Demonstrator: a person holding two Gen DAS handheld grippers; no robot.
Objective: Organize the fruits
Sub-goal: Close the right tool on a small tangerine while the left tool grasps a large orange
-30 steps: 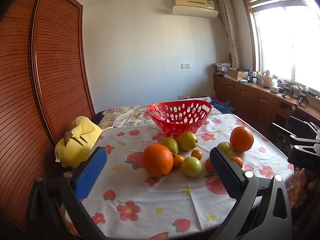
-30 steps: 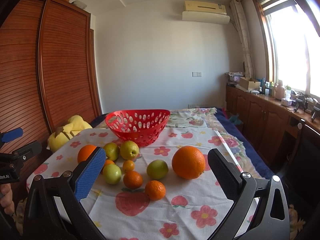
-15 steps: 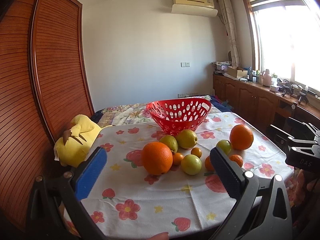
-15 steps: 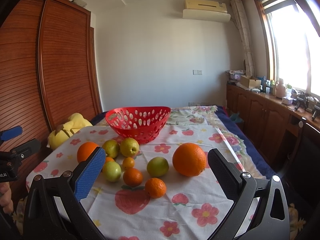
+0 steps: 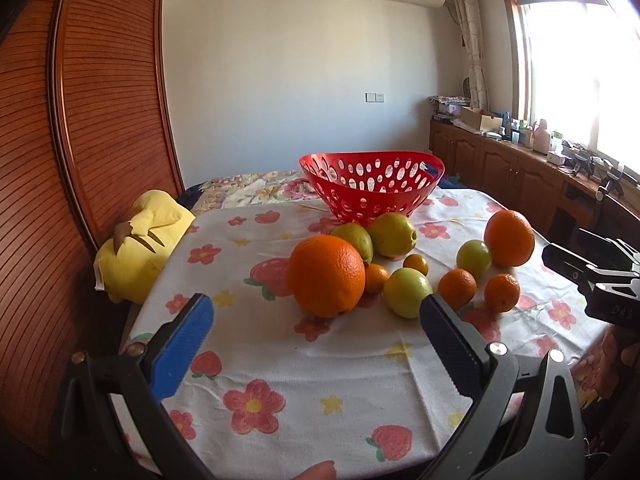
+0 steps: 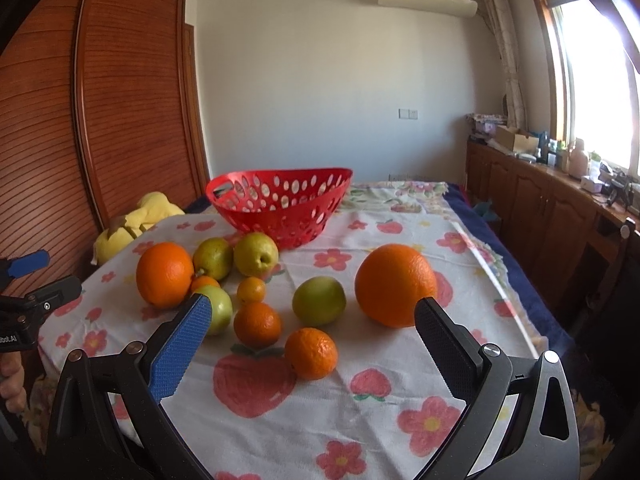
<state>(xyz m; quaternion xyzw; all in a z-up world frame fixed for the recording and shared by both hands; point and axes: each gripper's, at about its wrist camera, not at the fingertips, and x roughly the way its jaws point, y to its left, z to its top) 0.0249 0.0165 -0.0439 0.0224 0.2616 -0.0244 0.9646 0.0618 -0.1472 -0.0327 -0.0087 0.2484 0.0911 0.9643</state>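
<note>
A red perforated basket (image 5: 372, 188) (image 6: 280, 204) stands empty at the far side of the flowered tablecloth. In front of it lie two large oranges (image 5: 327, 276) (image 6: 396, 285), two yellow-green pears (image 5: 392, 235), green apples (image 5: 407, 292) (image 6: 319, 301) and several small tangerines (image 6: 311, 353). My left gripper (image 5: 316, 316) is open and empty, just short of the near large orange. My right gripper (image 6: 312, 316) is open and empty, above the tangerines and the green apple.
A yellow plush toy (image 5: 140, 240) lies at the table's left edge by the wooden wardrobe (image 5: 80, 120). Wooden cabinets (image 6: 540, 208) with clutter run along the right wall under the window. The right gripper shows at the right edge of the left wrist view (image 5: 596, 280).
Both grippers have moved forward toward the fruit, which looks larger and closer now. Both stay open. No fruit has moved.
</note>
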